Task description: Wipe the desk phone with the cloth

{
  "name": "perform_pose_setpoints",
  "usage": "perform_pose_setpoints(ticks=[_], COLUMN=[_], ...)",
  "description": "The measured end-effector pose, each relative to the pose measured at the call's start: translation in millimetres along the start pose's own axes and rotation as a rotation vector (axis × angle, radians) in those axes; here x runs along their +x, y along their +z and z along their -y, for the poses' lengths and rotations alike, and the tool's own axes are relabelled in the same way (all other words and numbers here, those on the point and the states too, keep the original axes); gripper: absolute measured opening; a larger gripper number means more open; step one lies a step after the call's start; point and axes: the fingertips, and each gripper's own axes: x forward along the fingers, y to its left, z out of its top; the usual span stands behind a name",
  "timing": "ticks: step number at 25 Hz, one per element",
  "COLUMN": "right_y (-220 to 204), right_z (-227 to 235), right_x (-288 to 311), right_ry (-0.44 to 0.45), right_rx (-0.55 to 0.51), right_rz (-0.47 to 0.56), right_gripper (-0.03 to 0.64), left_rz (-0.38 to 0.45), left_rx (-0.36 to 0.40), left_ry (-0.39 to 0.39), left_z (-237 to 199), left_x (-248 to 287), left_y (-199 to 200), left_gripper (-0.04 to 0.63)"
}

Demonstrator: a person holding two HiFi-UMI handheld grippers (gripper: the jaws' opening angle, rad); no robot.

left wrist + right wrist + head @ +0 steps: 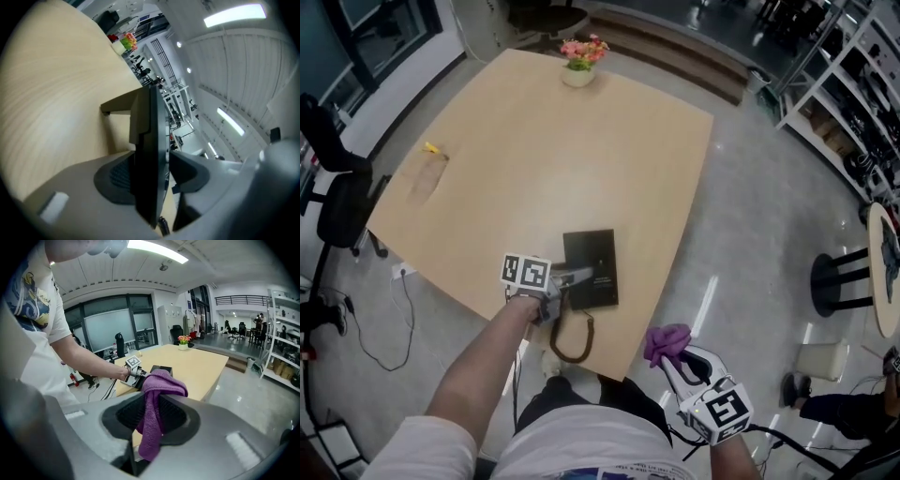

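Fluffy purple cloth (157, 394), matt black plastic phone (590, 262), smooth wooden table (534, 141)

Purple cloth (667, 342), black desk phone (590, 267), tan table (534, 150)

A pale wooden table (534, 141) filled the middle of the head view. A small pot of pink flowers (580, 58) stood at its far edge, top centre. Near the table's left edge a little yellow thing (431, 148) lay just above a brownish patch (427, 176). A black chair (342, 192) stood at far left, white shelving (848, 84) at upper right, and a black stool (842, 281) at right.
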Motion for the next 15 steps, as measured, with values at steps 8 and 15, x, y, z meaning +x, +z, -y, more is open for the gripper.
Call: perform_pose_setpoints(ticks=[8, 15], right_y=[-1.6, 36.1], right_z=[12.0, 17.7], right_x=[4.9, 32.4], right_ry=[0.016, 0.074], right_rx=[0.007, -0.064], right_rz=[0.004, 0.069], right_gripper=[0.092, 0.092], left_rz=[-0.005, 0.037], left_rx=[0.002, -0.021], left_ry=[0.006, 0.003], left_z=[3.6, 35.9], left_x=[-2.6, -15.1], left_y=[-6.1, -17.4], left_gripper=[0.196, 0.195])
